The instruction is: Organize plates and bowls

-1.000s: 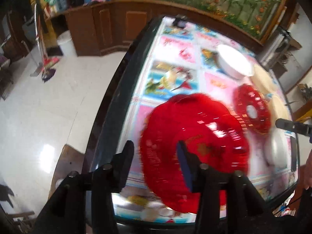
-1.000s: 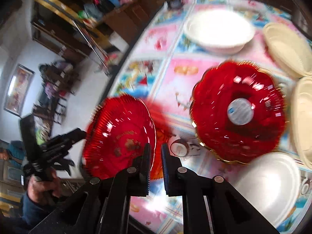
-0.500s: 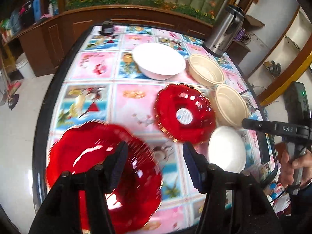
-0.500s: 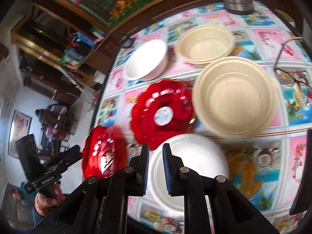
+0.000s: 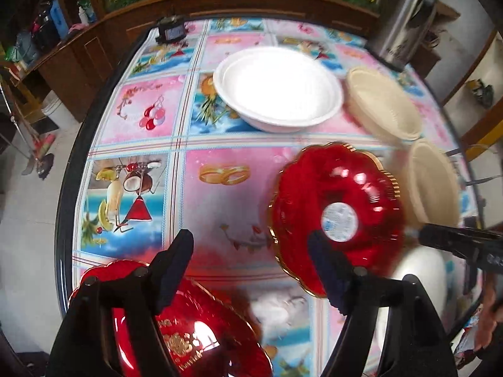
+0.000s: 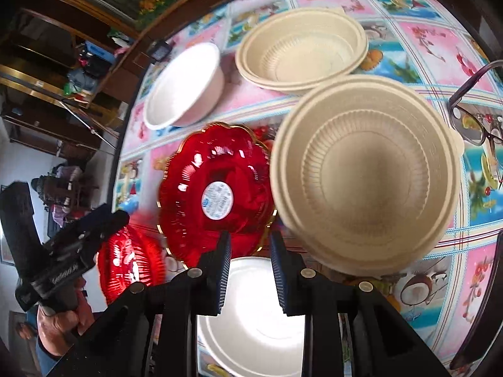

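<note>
Both claws, left (image 5: 250, 267) and right (image 6: 250, 264), hover open.

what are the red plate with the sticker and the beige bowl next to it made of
Red plate: likely glossy translucent plastic, given sharp highlights, fluted scalloped rim and gold edging. Beige bowl: matte, ribbed inside, thin rolled rim; looks like disposable moulded pulp or plastic, hard to say which.

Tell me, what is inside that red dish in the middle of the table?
The red dish holds only a round white sticker at its centre. The right claw covers its near rim, so that edge is unseen.
</note>
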